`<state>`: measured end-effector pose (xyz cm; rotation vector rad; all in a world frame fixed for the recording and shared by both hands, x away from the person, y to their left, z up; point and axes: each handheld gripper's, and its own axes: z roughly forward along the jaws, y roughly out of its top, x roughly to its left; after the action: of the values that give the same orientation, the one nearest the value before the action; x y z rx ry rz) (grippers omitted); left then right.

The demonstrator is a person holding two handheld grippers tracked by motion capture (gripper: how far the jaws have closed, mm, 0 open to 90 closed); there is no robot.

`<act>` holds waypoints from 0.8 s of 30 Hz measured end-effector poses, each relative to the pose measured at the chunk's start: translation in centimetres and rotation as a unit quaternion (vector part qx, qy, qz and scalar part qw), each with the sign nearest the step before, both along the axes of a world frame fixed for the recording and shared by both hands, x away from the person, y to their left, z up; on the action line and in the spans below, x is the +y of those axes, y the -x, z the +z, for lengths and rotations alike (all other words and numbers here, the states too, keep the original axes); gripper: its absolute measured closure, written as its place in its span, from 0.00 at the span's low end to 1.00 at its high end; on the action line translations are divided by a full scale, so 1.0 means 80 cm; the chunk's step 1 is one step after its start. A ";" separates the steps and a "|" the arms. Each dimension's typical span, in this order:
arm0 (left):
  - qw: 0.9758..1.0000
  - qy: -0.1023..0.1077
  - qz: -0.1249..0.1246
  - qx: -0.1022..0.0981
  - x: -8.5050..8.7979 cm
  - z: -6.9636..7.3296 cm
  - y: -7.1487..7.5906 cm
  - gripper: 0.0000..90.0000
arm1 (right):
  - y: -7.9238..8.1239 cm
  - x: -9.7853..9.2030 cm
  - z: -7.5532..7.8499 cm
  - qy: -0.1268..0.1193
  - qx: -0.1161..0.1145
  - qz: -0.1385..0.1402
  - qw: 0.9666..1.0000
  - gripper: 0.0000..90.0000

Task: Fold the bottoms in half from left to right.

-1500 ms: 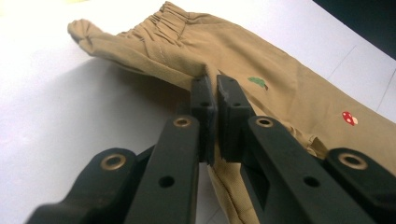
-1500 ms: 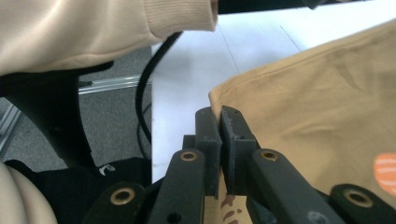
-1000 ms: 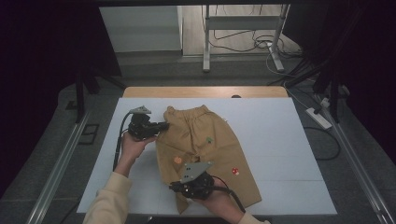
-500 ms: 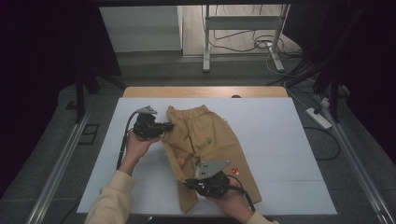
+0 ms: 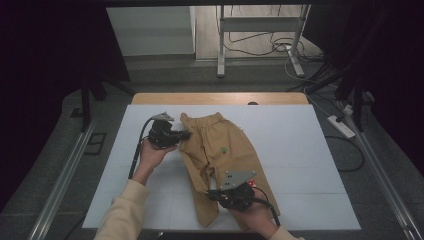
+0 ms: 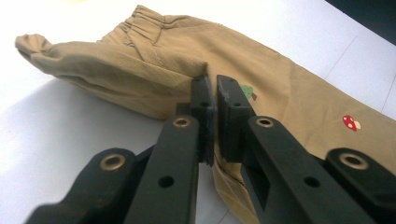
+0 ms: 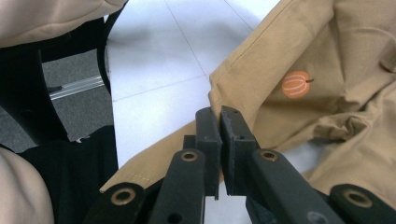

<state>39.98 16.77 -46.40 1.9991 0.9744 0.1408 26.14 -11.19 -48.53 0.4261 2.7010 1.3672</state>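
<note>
Tan child's trousers [image 5: 225, 150] with small prints lie on the white table top [image 5: 305, 150], waistband toward the far side. My left gripper [image 5: 186, 134] is shut on the left edge of the trousers near the waistband; in the left gripper view its jaws [image 6: 211, 91] pinch a fold of tan cloth [image 6: 289, 88]. My right gripper [image 5: 209, 192] is shut on the edge of a trouser leg near the front of the table. In the right gripper view its jaws [image 7: 219, 116] clamp the cloth edge [image 7: 327, 56] beside an orange pumpkin print [image 7: 295, 84].
A wooden strip [image 5: 220, 98] borders the table's far edge. Beyond it on the floor stand a metal frame [image 5: 260, 30] and loose cables, with a power strip [image 5: 341, 126] at the right. White table surface lies bare to the right of the trousers.
My right gripper has moved to the right along the front of the table, dragging the trouser leg with it. The left gripper has stayed where it was at the waistband.
</note>
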 end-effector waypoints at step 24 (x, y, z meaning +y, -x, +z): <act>1.000 -0.009 -0.019 0.004 -0.031 -0.001 -0.010 0.95 | 0.001 -0.043 0.000 -0.006 0.004 -0.034 0.999 0.96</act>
<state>40.78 14.26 -46.49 2.0357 0.9425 0.1210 26.05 -14.65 -48.55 0.5194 2.6599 1.3690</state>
